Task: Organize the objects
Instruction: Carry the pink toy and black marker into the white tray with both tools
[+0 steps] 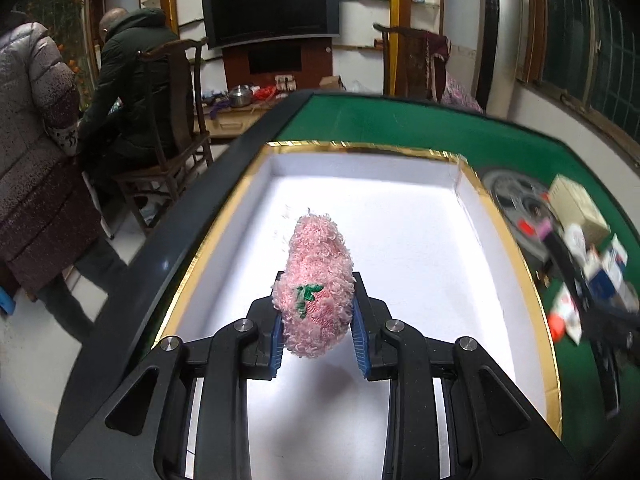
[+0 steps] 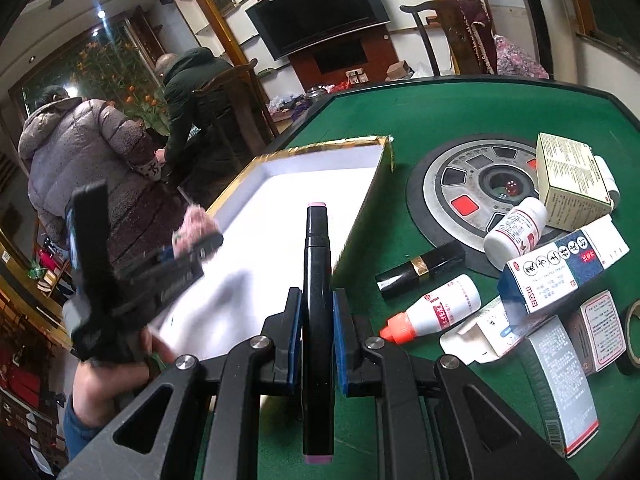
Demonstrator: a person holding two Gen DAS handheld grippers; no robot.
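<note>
My left gripper [image 1: 318, 316] is shut on a fluffy pink cloth item [image 1: 318, 280] with a green mark, held above the white inside of a gold-rimmed box [image 1: 408, 216]. It also shows, blurred, in the right wrist view [image 2: 192, 236] over the same box [image 2: 304, 188]. My right gripper [image 2: 316, 312] is shut on a black marker [image 2: 316, 280] with pink end caps, held lengthwise near the box's right wall, above the green table [image 2: 400, 120].
Right of the box lie a black lipstick tube [image 2: 420, 270], two white bottles [image 2: 436, 308], [image 2: 516, 228], several medicine boxes [image 2: 564, 264] and a tape roll [image 2: 632, 336]. A round dial plate [image 2: 476, 192] sits in the table's middle. Two people [image 2: 92, 160] stand beyond the left edge.
</note>
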